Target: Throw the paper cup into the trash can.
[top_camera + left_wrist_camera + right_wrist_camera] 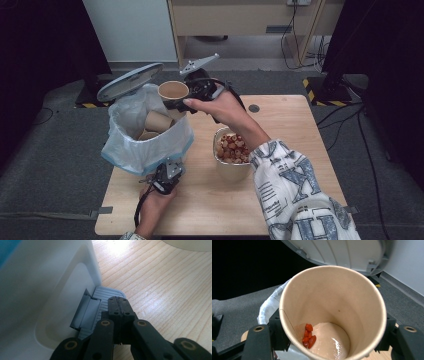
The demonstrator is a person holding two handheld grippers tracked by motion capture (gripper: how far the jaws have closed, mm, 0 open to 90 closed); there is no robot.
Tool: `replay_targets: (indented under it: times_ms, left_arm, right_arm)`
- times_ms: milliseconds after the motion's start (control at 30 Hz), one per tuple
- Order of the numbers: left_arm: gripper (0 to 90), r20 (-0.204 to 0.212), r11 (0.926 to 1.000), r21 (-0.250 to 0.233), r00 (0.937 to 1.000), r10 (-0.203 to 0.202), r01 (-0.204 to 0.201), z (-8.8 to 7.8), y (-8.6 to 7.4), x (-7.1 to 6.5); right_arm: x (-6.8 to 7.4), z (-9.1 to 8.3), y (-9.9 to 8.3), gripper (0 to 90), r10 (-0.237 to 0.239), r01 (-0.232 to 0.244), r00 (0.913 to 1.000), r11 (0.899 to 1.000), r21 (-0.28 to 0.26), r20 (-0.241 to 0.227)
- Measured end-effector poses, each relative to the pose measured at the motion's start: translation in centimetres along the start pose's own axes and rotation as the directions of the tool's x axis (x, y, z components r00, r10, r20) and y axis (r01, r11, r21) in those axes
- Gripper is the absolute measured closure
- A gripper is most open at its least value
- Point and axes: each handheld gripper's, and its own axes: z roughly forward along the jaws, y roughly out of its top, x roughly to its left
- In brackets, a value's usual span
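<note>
Right gripper (176, 102): jaws clamped on a paper cup (173, 90) with red bits at its bottom, held above the open pedal bin (145, 131) | left gripper (119, 304): jaws closed, empty, tips on the bin's pedal (100, 296) | lid (130, 81): raised | 2 cups in the bin | bowl of snacks (232, 159): on the table (280, 115), right of the bin.

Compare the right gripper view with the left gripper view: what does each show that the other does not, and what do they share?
Right gripper view: the brown paper cup gripped by the right tool, a few red bits at its bottom, and the raised grey bin lid.
Left gripper view: the left tool, jaws shut, on the ridged grey bin pedal.
Both: the light wooden table.
</note>
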Motion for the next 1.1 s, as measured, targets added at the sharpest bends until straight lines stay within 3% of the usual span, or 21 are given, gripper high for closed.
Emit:
replay_targets:
  times_ms: [400,467,533,733,1100]
  left_arm:
    - [89.2,0.001,1.0,0.001,1.0,0.0,0.0,0.0,0.0,0.0]
    - [89.2,0.002,1.0,0.001,1.0,0.002,-0.002,0.0,0.0,0.0]
    - [89.2,0.003,1.0,0.001,1.0,0.002,-0.002,0.0,0.0,0.0]
    - [89.2,0.004,1.0,-0.001,1.0,0.0,0.0,0.0,0.0,0.1]
    - [89.2,0.004,1.0,0.0,1.0,0.001,-0.001,0.0,0.0,0.1]
  right_arm:
    - [1.0,3.4,0.1,31.0,-0.021,0.022,0.9996,0.999,0.037,-0.021]
    - [1.3,3.8,0.0,27.8,-0.036,0.037,0.9991,0.999,0.038,-0.021]
    - [1.4,4.2,-0.2,17.6,-0.047,0.047,0.9989,0.999,0.017,-0.005]
    - [1.1,3.5,-0.5,13.3,-0.045,0.045,0.9989,0.999,-0.014,0.01]
    - [-0.1,1.5,-1.5,12.5,-0.023,0.024,0.9985,1.0,-0.012,0.049]
